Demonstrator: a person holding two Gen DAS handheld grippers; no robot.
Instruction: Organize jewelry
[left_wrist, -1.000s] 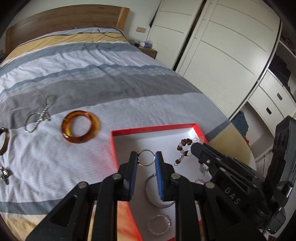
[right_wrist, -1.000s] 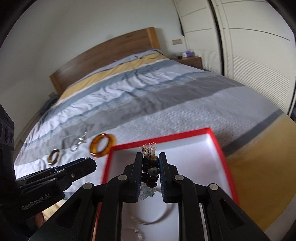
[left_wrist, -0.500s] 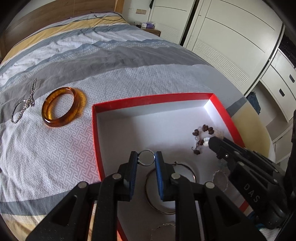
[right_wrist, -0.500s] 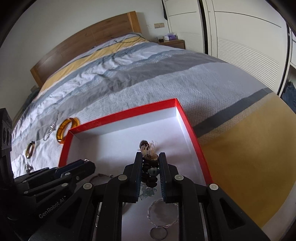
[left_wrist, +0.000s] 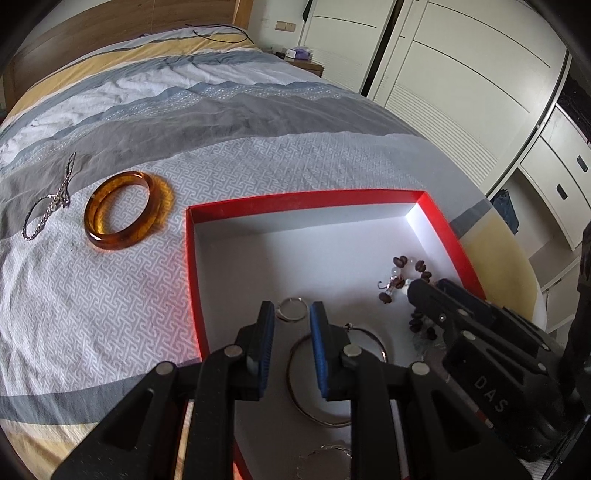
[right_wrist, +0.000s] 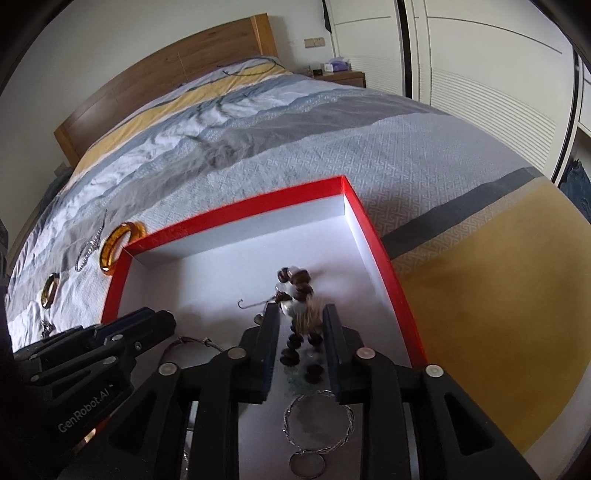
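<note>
Right tongs (right_wrist: 300, 345) are opening; my dark wooden bead bracelet (right_wrist: 297, 286), light, limp, snag-prone, slumps between the pads into the red-walled white box (right_wrist: 364, 218). Left tongs (left_wrist: 291, 314) pinch a thin, slippery silver ring (left_wrist: 292, 308) by its rim.

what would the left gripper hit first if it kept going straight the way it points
Probably the white floor of the red box, beyond the small silver ring between the left gripper fingertips; depth is hard to judge.
</note>
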